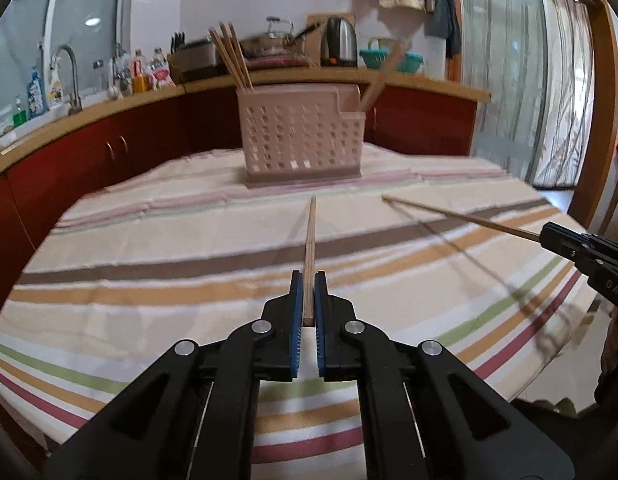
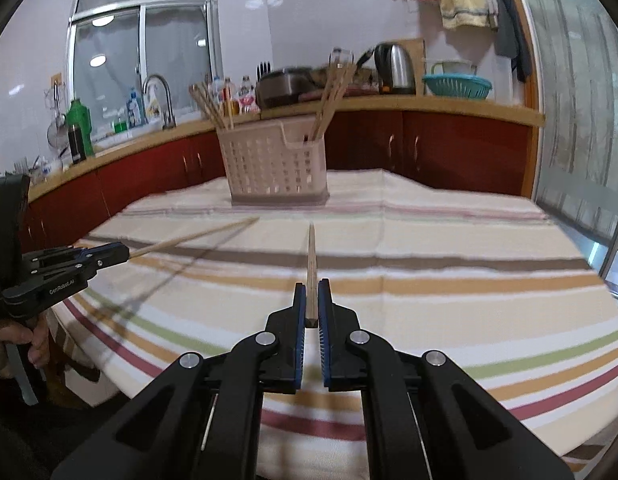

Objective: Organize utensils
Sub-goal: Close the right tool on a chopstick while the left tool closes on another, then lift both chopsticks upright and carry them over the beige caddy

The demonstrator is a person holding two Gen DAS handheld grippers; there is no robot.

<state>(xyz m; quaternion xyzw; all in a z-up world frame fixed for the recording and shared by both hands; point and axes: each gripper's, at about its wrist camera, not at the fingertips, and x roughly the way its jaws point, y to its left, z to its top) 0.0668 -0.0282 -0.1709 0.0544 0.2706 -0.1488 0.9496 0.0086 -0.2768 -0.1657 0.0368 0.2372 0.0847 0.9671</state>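
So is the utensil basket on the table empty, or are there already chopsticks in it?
Not empty. The basket stands upright on the striped cloth, with chopsticks sticking out of its left end and more leaning in its right compartment.

Home kitchen: sink tap (image 2: pixel 159 96), kettle (image 2: pixel 395 66), red cabinets (image 2: pixel 461 152).

The tablecloth (image 1: pixel 149 248) is cream with stripes in brown, tan, green, pink and dark red. The utensil basket (image 1: pixel 303 138) is pale pinkish-beige, patterned with rows of square holes. The chopsticks (image 1: pixel 311 236) are light natural wood. Both grippers (image 1: pixel 308 280) (image 2: pixel 313 286) are black with blue pads on the jaws. The cabinets (image 2: pixel 449 152) are dark red under a tan counter (image 2: pixel 429 104). A colander (image 2: pixel 457 86) is teal.
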